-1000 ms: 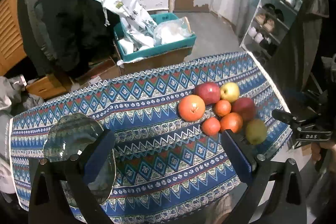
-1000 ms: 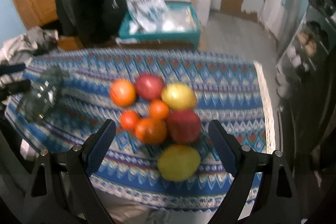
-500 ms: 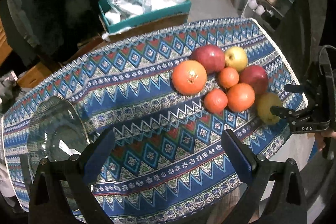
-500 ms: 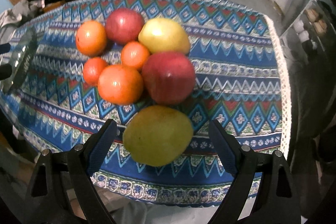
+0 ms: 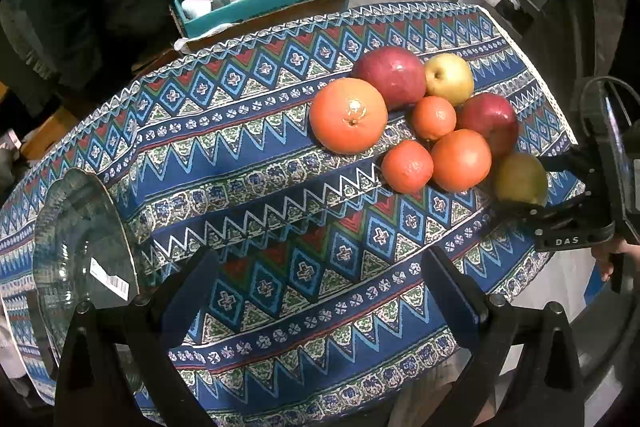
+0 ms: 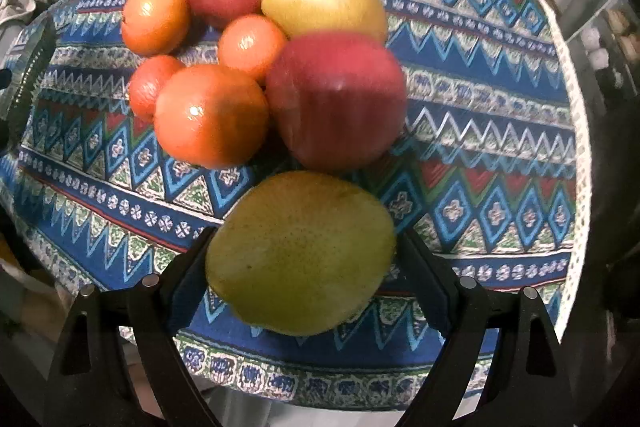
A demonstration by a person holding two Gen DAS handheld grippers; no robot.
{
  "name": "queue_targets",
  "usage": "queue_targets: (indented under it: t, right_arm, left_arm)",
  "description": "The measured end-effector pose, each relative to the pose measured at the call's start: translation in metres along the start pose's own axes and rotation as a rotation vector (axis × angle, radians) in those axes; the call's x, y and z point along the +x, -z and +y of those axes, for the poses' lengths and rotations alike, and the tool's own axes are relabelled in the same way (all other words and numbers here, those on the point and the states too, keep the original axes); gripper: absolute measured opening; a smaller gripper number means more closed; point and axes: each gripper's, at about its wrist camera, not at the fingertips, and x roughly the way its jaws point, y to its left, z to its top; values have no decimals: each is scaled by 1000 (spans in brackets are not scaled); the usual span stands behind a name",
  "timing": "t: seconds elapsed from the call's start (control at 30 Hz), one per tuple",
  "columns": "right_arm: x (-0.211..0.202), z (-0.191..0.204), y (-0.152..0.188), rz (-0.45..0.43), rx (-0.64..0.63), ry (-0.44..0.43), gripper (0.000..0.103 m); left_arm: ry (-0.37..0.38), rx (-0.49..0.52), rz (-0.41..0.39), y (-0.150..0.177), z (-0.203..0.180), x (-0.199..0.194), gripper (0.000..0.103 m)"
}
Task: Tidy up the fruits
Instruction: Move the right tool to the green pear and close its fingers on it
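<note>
Patterned blue cloth (image 5: 256, 155) covers the desk, where 8 fruits cluster near its right end. Right gripper (image 6: 304, 263) has its fingers on either side of the green pear (image 6: 300, 251), seemingly touching it. Left gripper (image 5: 320, 291) hangs apart over bare cloth, beside a glass bowl (image 5: 76, 251).

Left wrist view: we look down from high over bench (image 5: 280, 155), near edge, facing far room. Right wrist view: we sit low, very close behind green pear (image 6: 300, 251). Both share fruit pile (image 5: 420, 123) and patterned cloth; left view also shows right claw (image 5: 520, 183).
</note>
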Motion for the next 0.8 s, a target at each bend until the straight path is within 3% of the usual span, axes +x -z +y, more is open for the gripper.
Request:
queue_targets:
  t: [0.43, 0.8]
  right_arm:
    - [-19, 16, 9, -49, -3, -2, 83]
    - [-76, 6, -3, -206, 39, -30, 83]
  left_arm:
    - [15, -3, -17, -10, -3, 1, 102]
    - [28, -30, -33, -25, -3, 5, 102]
